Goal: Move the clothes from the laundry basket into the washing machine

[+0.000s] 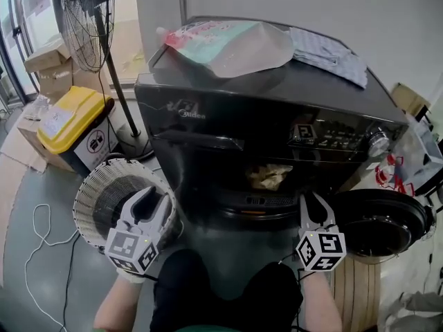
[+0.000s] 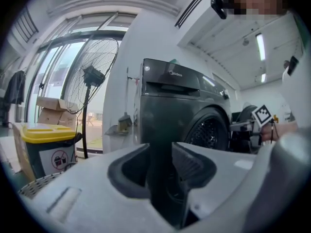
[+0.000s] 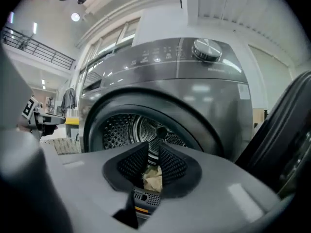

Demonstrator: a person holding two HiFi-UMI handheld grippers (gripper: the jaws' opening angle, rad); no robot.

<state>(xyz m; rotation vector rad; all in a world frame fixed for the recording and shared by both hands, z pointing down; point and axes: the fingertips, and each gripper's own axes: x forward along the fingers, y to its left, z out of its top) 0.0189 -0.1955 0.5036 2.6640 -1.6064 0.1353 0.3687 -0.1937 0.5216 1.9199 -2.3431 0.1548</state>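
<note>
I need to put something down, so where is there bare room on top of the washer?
Bare: the front strip of the washer top, between the pouch and the control panel, and its front right corner before the cloth. Crowded: the back, under pouch and cloth.

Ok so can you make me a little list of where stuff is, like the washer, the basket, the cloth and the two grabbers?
washing machine: dark, its door swung open at the right
beige cloth: lying in the drum
laundry basket: white, on the floor left of the machine; inside too dark to tell what's left
left gripper: over the basket, jaws apart, holding nothing
right gripper: in front of the drum opening, jaws closing, nothing between them
on top of the machine: a bag
</note>
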